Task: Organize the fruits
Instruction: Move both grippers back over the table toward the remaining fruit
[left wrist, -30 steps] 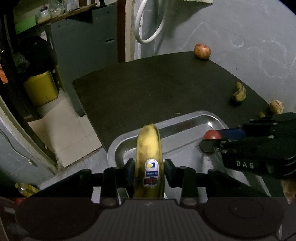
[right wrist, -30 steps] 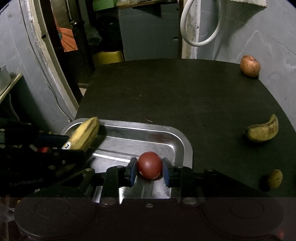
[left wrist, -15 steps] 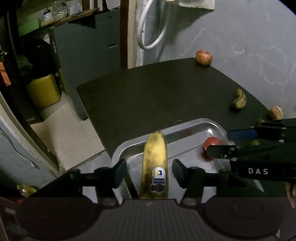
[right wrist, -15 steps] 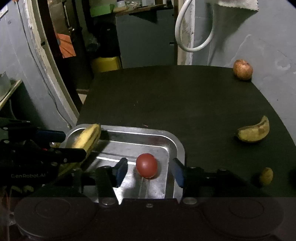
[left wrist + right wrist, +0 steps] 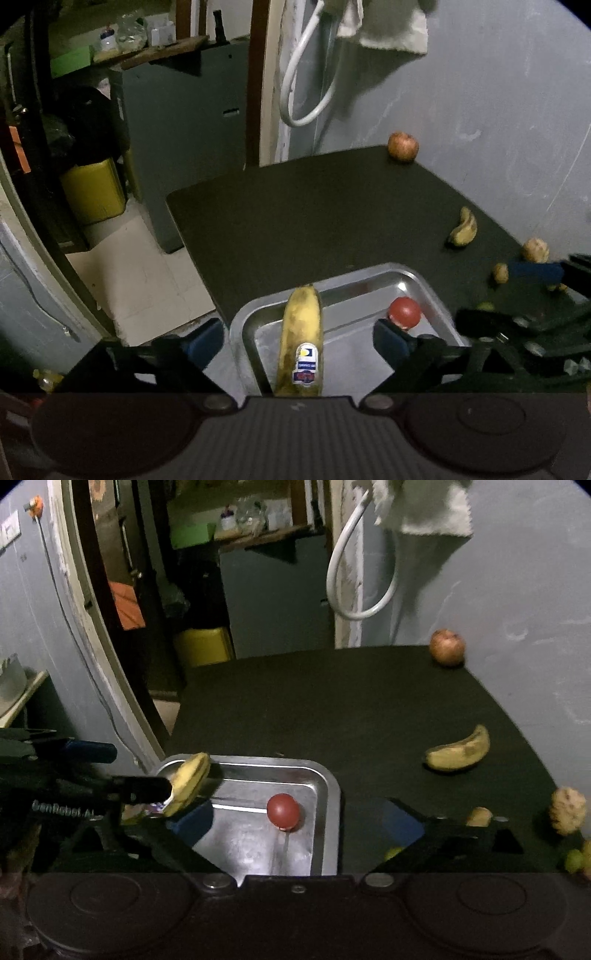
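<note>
A steel tray sits at the near edge of a dark table. In it lie a yellow banana with a sticker and a red tomato. My left gripper is open wide, its fingers either side of the banana and apart from it. My right gripper is open wide above the tray, the tomato between its fingers, untouched. On the table lie an apple, a second banana and small fruits.
The table's left edge drops to a tiled floor with a yellow canister. A grey wall bounds the table at right, with a white hose loop and a cloth hanging above the far corner.
Both grippers opened: the left let go of the banana, the right let go of the tomato, both now lying in the tray. Both grippers have pulled back and up, jaws wider.
</note>
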Demonstrator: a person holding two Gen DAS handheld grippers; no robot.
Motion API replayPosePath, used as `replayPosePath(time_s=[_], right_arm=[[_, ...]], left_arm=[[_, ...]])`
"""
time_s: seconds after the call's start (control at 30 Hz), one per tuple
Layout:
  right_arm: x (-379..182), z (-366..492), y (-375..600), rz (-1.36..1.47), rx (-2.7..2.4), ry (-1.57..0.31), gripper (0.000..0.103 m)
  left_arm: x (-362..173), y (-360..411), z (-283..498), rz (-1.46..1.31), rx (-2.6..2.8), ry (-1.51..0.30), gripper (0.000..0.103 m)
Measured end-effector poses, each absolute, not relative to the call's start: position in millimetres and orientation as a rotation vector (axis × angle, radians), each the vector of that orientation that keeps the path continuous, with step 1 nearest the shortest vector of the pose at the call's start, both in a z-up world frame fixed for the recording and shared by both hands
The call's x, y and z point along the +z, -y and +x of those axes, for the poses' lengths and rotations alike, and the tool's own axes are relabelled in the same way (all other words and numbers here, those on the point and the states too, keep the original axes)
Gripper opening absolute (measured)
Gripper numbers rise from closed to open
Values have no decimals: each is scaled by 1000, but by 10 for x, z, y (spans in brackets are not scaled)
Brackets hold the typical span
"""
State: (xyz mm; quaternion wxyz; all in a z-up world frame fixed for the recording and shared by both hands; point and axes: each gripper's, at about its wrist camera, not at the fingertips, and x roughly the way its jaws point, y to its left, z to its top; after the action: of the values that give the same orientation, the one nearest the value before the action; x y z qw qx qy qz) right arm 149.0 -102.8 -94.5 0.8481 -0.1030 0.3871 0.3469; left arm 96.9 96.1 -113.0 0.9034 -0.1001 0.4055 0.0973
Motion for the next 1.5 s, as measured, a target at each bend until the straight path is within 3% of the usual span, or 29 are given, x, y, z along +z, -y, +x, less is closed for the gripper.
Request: replayPosePath(time_s=[0.2,0.8,1.03,1.27,1.5], right_arm=[[-719,1207,1406,-169,702,-794,102],[-479,392,2658,15,464,-848,102],[-356,218,3013,74,320,-782,102],[-513,237,3216,129,307,-918,102],[-312,128,3303,80,229,-758,102]], left_arm=[[-933,-852,843,-229,185,-789,102],[-620,-54,402,-193,27,-764,102],[-458,318,351,-142,-18,-734,102],[-381,574,309,-94,-45,-721,102],[-388,636,389,-67,-73,-724,102]])
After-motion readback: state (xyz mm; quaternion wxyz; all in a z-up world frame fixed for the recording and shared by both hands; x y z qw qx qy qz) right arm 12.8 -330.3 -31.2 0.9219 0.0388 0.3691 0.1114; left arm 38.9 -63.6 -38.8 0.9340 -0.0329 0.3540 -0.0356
